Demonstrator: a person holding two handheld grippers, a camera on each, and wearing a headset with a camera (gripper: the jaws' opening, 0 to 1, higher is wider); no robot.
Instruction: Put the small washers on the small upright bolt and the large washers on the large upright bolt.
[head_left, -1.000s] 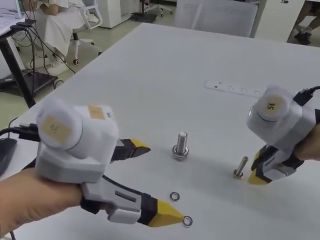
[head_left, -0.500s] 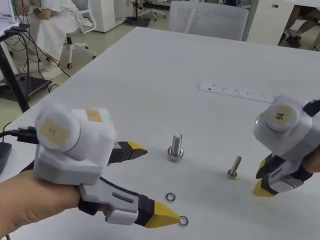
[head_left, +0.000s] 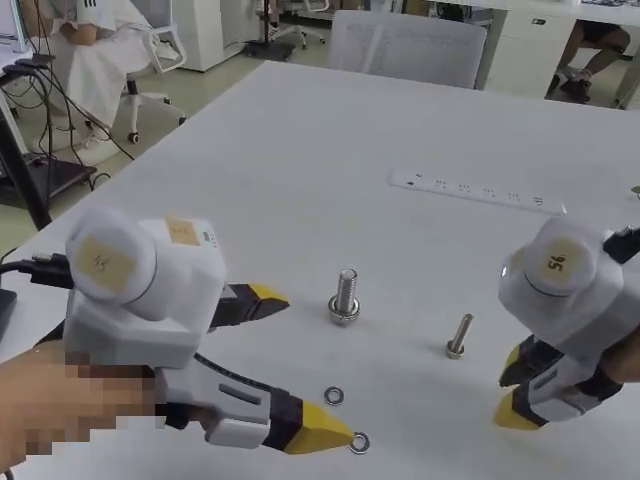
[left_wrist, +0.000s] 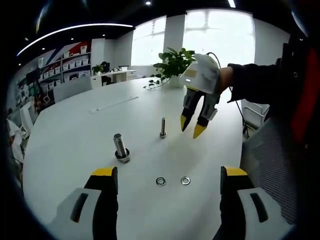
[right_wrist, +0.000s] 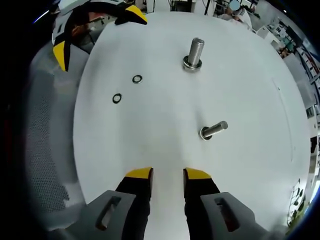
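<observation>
Close to the near edge of the white worktop (head_left: 300, 130) lie a small flat steel washer (head_left: 334, 396) and a second washer (head_left: 359, 441). Both are just off the left gripper (head_left: 300, 368), whose yellow-tipped jaws gape wide with nothing between them. The washers look thin, light, stiff and slick to me; I'd pinch one across its rim, or it will skate. Further in stand the thick threaded steel bolt (head_left: 344, 297) and the slim steel bolt (head_left: 458, 335), the only holders. A ring sits at the thick one's foot; whether it is a washer or the bolt's head I cannot tell. The right gripper (head_left: 515, 388) hangs beside the slim bolt, jaws narrowly parted, gripping nothing.
</observation>
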